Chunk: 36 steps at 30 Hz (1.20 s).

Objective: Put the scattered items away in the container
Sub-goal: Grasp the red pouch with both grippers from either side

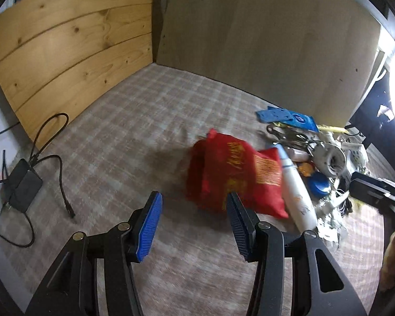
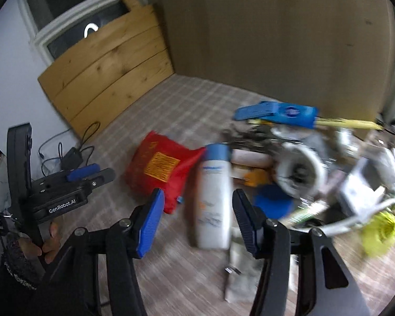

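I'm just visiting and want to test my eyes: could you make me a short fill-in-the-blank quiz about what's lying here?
1. The white bottle has a cap coloured ____.
2. The soft bag beside the bottle is coloured ____.
3. Both the left hand-held gripper and the right hand-held gripper have their jaws ____.
4. The cloth under everything has a ____ pattern.

Missing words: blue; red; open; checked

Pouch (image 1: 231,173) lies on the checked cloth (image 1: 123,131), ahead of my left gripper (image 1: 194,226). Bottle (image 2: 214,197) lies just right of the pouch, between my right gripper's (image 2: 197,223) fingers. Clutter heap (image 2: 316,163) sits right of the bottle, before the back board (image 2: 276,39). Cables and box (image 1: 23,184) lie far left.
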Available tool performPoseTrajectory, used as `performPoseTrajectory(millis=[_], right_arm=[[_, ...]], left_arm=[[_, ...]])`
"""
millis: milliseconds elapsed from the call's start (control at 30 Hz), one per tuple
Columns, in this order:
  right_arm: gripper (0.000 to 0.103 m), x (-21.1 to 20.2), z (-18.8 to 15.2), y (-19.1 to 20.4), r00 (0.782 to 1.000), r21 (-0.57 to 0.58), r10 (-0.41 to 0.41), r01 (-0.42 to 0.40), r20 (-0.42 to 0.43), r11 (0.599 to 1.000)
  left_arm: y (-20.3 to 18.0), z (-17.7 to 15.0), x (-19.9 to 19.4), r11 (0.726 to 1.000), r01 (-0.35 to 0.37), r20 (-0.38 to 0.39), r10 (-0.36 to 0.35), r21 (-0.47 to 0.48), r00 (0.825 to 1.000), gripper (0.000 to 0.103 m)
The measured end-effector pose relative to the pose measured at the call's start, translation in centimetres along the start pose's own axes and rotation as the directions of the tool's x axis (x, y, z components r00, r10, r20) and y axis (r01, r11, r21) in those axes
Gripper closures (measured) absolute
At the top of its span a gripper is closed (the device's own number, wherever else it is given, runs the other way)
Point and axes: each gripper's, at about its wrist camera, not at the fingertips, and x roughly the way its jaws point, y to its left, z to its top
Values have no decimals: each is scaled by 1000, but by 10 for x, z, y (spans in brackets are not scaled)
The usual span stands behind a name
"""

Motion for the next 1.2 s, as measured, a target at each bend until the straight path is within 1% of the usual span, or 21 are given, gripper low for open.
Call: performPoseTrajectory(millis=[33, 67, 133, 333, 433, 467, 567, 667, 733, 800, 867, 967, 1100, 1200], right_arm=[[56, 11, 2, 8, 1000, -5, 5, -5, -14, 1000], [57, 17, 4, 12, 1000, -5, 10, -10, -22, 1000], [57, 30, 6, 19, 999, -2, 16, -16, -39, 1000], [57, 60, 15, 24, 996, 37, 53, -50, -76, 998], [57, 73, 18, 24, 991, 57, 82, -76, -102, 995], [57, 76, 18, 23, 990, 60, 87, -81, -110, 995], [57, 85, 18, 20, 984, 85, 123, -112, -127, 990], [58, 90, 17, 17, 976, 117, 166, -150, -143, 982], [59, 92, 16, 18, 973, 127, 181, -164, -141, 978], [62, 91, 14, 21, 974, 114, 180, -165, -136, 980], [65, 88, 15, 22, 975, 111, 180, -166, -131, 980], [69, 82, 15, 23, 976, 110, 179, -166, -126, 980], [73, 66, 6, 19, 970, 121, 205, -190, -131, 974], [73, 56, -4, 20, 968, 118, 208, -192, -138, 974]], left_arm=[[5, 1, 3, 1000, 10, 2, -10, -8, 1000, 58], [9, 3, 6, 1000, 19, 3, -19, -13, 1000, 61], [14, 6, 16, 999, 40, -14, -41, -18, 999, 63], [19, 12, 35, 995, 100, -49, -100, -8, 994, 63], [16, 14, 47, 988, 153, -90, -152, 0, 984, 63], [14, 13, 51, 987, 159, -100, -157, 9, 982, 63], [11, 12, 60, 984, 173, -115, -169, 27, 979, 63], [14, 14, 64, 978, 211, -124, -208, 6, 970, 63], [15, 15, 67, 974, 228, -129, -227, -11, 965, 69], [11, 14, 66, 969, 248, -131, -246, -2, 960, 87], [2, 13, 63, 969, 246, -129, -240, 32, 962, 96], [-7, 11, 60, 969, 236, -127, -227, 66, 966, 98], [-9, 5, 55, 962, 268, -137, -260, 43, 956, 100], [-17, -6, 46, 957, 285, -147, -274, 58, 951, 101]])
